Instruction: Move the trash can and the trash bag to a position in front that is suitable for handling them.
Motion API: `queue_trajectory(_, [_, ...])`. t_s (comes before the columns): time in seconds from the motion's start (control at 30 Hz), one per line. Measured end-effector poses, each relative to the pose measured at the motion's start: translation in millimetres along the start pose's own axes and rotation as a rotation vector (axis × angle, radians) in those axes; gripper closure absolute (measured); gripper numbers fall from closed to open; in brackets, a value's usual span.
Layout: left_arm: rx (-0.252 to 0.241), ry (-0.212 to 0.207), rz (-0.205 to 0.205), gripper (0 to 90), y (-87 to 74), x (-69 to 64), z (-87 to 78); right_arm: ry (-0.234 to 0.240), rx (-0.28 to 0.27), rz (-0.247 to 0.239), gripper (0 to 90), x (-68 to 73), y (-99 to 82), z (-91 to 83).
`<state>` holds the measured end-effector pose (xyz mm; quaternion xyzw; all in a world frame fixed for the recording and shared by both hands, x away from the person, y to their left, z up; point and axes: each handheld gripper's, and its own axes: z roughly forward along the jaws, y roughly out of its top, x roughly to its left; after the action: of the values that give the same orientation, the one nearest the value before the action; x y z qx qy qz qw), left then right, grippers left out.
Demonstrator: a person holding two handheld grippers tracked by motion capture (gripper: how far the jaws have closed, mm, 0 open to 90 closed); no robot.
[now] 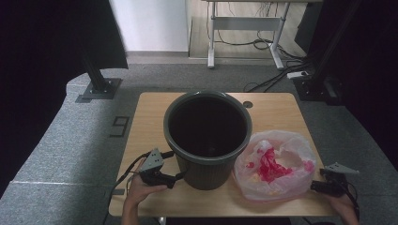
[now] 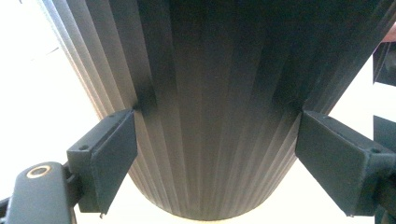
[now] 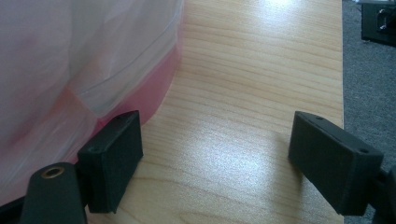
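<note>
A dark ribbed waste bin [image 1: 206, 174] stands upright in the middle of the wooden table [image 1: 277, 111]. My left gripper [image 1: 177, 177] is low at the bin's left side, open. In the left gripper view the bin's ribbed wall [image 2: 215, 93] sits between the wide-apart jaws of that gripper [image 2: 215, 161], which stand close to its two sides. A translucent plastic bag [image 1: 274, 164] with pink and red contents lies right of the bin. My right gripper [image 1: 315, 186] is open at the bag's right edge. In the right gripper view the bag [image 3: 70, 70] lies against the left jaw of the gripper [image 3: 217, 156], bare wood between the jaws.
A round cable hole [image 1: 248, 104] is in the table's far edge. Grey carpet surrounds the table. Black stand bases [image 1: 99, 88] sit on the floor at left and right, cables [image 1: 277, 77] trail behind, and a white desk frame [image 1: 244, 23] stands at the back.
</note>
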<state>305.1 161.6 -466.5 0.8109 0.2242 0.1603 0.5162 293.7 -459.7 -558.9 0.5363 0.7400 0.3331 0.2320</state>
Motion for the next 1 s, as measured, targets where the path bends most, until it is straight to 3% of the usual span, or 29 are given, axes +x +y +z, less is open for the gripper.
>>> queue_trajectory(0.23, [0.044,0.009,0.020,13.0,2.5,-1.7,9.3,0.002,0.000,-0.002,17.6,0.3,-0.3,-0.3])
queue_trajectory(0.37, [0.043,-0.010,0.019,13.4,3.2,1.7,11.6,0.003,0.000,-0.003,17.6,0.3,-0.4,-0.4])
queue_trajectory(0.47, [0.049,-0.022,0.039,13.8,4.7,5.4,11.6,0.005,0.000,-0.004,17.5,0.0,-0.4,-0.4])
queue_trajectory(0.67, [0.022,-0.056,0.050,13.1,9.5,14.8,9.7,0.008,0.000,-0.007,17.5,-0.3,-0.4,-0.4])
queue_trajectory(1.0, [0.031,-0.076,0.079,13.8,20.5,17.0,14.7,0.008,0.000,-0.007,17.5,-0.3,-0.5,-0.5])
